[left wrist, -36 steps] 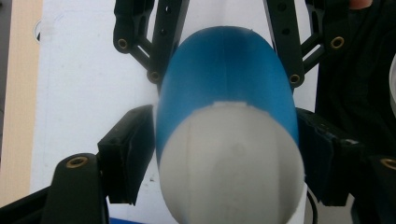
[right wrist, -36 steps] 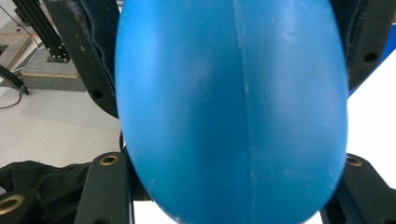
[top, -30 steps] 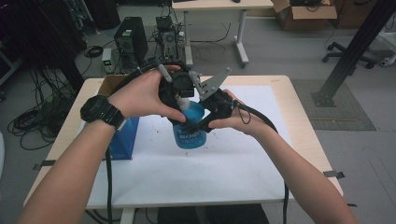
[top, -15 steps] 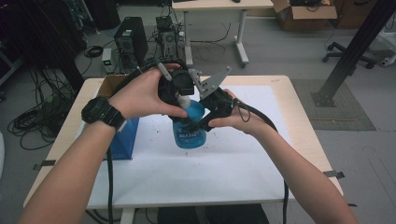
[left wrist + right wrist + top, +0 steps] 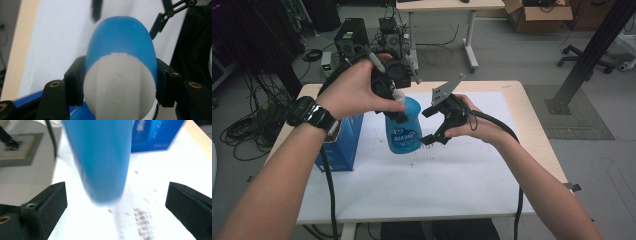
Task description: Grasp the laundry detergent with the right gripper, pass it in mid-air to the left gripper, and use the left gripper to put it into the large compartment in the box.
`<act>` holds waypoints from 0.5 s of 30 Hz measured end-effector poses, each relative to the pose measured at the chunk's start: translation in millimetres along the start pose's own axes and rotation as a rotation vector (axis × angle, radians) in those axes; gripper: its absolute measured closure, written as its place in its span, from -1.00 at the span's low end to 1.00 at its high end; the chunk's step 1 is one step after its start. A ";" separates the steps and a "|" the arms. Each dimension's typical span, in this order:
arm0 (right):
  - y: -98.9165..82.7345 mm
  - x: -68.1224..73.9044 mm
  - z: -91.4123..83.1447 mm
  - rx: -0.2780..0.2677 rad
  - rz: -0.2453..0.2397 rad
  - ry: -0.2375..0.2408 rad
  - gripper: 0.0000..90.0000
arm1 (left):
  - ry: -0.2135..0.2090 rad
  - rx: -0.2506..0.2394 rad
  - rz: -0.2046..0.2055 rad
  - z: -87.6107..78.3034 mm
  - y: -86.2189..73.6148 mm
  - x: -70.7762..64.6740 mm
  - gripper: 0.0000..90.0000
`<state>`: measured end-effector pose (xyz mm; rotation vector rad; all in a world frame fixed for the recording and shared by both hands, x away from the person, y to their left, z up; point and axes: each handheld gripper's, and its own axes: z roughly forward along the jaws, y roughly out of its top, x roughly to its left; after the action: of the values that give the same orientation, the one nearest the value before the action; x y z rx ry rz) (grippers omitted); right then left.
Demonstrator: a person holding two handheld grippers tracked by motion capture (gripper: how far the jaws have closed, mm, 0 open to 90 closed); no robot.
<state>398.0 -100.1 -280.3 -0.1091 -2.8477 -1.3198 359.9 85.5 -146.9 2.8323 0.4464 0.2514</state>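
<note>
Gripping a blue bottle [image 5: 404, 127] at its white cap [image 5: 120, 85], left gripper [image 5: 396, 102] points down, raised over the table [image 5: 532, 130], right gripper [image 5: 432, 125] beside, jaws spread wide

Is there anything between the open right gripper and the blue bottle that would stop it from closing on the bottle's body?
Nothing visible does. In the right gripper view, the blue bottle hangs between the spread jaws of the right gripper, with open gaps on both sides. The left gripper holds the bottle at its white cap, above that zone.

Left gripper [image 5: 398, 107] clamped, right gripper [image 5: 430, 125] jaws spread.
</note>
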 end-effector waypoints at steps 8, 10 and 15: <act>-38.0 -12.6 -11.1 0.170 0.033 -0.103 -0.93 | 0.118 0.025 -0.313 -47.5 -17.1 27.8 -0.15; -42.0 -14.2 -14.1 0.181 0.045 -0.111 -0.93 | 0.130 0.028 -0.350 -52.6 -19.9 31.4 -0.15; -61.5 -23.4 -31.0 0.222 0.096 -0.150 -0.93 | 0.205 0.027 -0.577 -76.6 -37.9 46.8 -0.15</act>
<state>416.6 -164.8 -307.8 -0.3536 -3.0455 -1.0113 377.2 153.0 -78.7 2.5682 1.2794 0.4140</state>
